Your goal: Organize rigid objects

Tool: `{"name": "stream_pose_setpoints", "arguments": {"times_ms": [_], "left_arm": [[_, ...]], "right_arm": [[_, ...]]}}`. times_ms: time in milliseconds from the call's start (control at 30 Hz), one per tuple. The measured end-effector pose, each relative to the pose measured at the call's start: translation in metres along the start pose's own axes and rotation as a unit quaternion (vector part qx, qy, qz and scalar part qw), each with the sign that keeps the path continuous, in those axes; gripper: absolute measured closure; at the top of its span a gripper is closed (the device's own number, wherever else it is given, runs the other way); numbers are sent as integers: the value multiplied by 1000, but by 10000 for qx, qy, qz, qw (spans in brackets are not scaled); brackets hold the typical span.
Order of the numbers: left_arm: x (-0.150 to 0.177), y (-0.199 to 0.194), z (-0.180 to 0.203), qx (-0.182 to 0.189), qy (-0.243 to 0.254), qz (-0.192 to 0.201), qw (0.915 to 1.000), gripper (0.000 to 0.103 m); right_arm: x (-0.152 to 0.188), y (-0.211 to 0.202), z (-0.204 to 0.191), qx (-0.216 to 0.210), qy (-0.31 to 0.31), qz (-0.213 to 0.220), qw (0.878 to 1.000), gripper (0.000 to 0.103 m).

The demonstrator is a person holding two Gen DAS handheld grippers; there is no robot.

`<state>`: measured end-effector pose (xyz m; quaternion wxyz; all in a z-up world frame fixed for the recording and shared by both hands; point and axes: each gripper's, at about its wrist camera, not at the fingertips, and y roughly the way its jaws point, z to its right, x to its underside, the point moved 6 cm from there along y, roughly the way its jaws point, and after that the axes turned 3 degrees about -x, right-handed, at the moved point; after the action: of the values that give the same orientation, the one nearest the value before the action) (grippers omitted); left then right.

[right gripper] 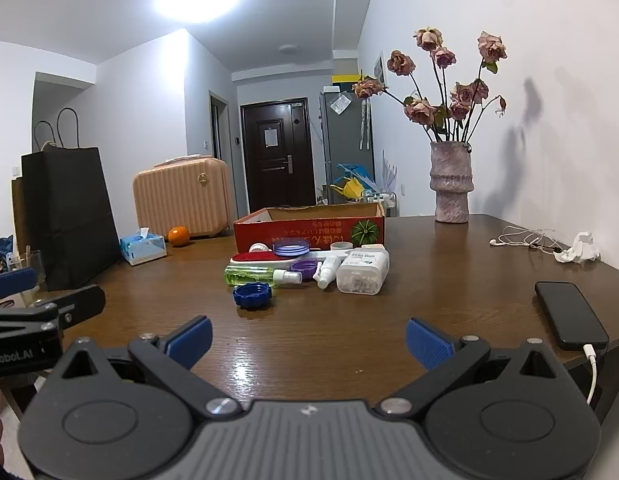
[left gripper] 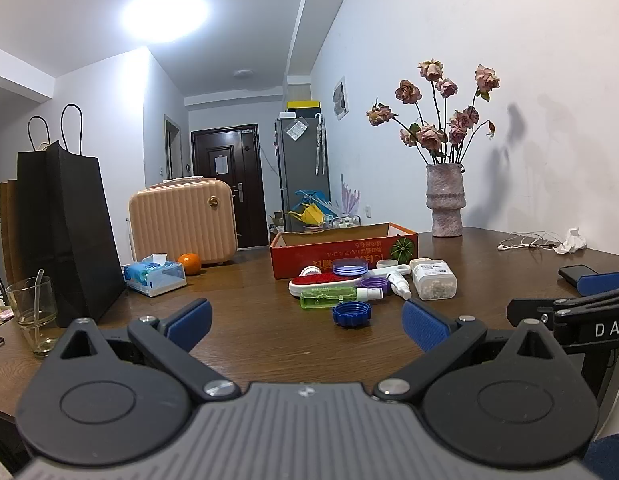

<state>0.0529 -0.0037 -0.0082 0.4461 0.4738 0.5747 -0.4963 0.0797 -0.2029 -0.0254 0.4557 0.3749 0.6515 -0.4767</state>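
A cluster of small items lies on the brown table in front of a red cardboard box: a dark blue cap, a green spray bottle, a purple lid, a clear blue-rimmed lid, a red-topped white case, a white tube and a clear white container. My left gripper and right gripper both hover open and empty, short of the cluster.
A vase of dried roses stands at the back right. Earphones, crumpled tissue and a charging phone lie right. A black bag, glass, tissue pack and orange sit left.
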Motion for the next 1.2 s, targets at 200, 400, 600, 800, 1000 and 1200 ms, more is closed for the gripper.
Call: {"name": "stream_pose_setpoints", "arguments": {"times_ms": [200, 400, 600, 800, 1000, 1200], "left_arm": [[0, 0, 0, -1, 2, 2, 10000, 0], [0, 0, 1, 30, 14, -10, 10000, 0], [4, 12, 1, 31, 18, -26, 10000, 0], [15, 37, -1, -112, 114, -222, 9996, 0], [16, 71, 1, -93, 110, -425, 9990, 0], [18, 122, 8, 91, 15, -809, 9967, 0]], "right_arm": [[0, 1, 1, -18, 30, -32, 10000, 0], [0, 3, 2, -17, 21, -64, 10000, 0], [4, 10, 6, 39, 0, -132, 9999, 0], [6, 29, 14, 21, -4, -215, 9998, 0], [6, 73, 32, -151, 245, -588, 9979, 1], [-12, 123, 53, -17, 314, -779, 9965, 0]]}}
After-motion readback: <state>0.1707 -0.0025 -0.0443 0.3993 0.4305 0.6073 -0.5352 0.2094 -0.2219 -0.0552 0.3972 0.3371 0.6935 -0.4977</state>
